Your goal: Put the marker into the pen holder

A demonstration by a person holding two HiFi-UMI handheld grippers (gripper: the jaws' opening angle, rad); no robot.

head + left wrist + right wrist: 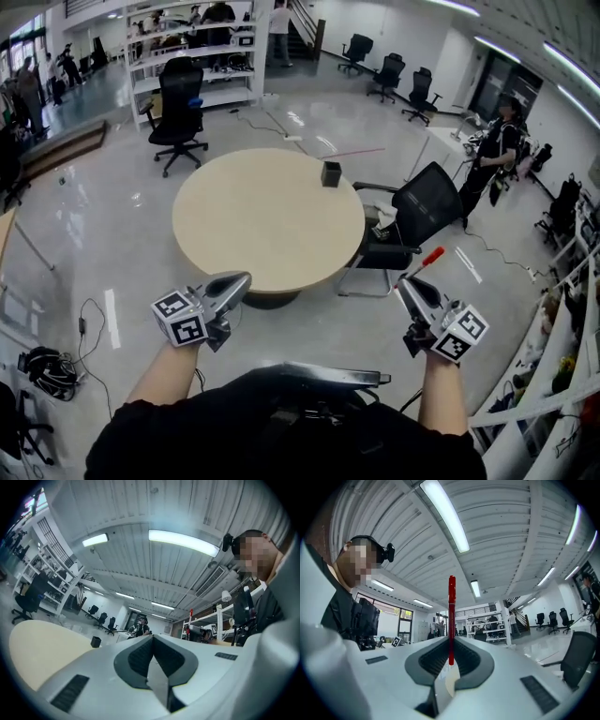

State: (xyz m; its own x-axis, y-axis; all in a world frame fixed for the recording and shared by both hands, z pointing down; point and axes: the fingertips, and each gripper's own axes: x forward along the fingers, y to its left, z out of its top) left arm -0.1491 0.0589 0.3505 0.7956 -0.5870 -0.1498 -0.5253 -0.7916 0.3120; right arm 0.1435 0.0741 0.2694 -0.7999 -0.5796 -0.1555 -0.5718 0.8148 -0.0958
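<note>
I've got my right gripper [409,281] clamped on the red marker [431,256], which pokes out past the jaws, near me and right of the round table [253,234]. My left gripper [244,278] is closed on nothing. The black holder [331,173] sits at the table's far right edge, well apart from the marker.

No words, numbers or brand names can be read in any view; any print is too small or blurry.
</note>
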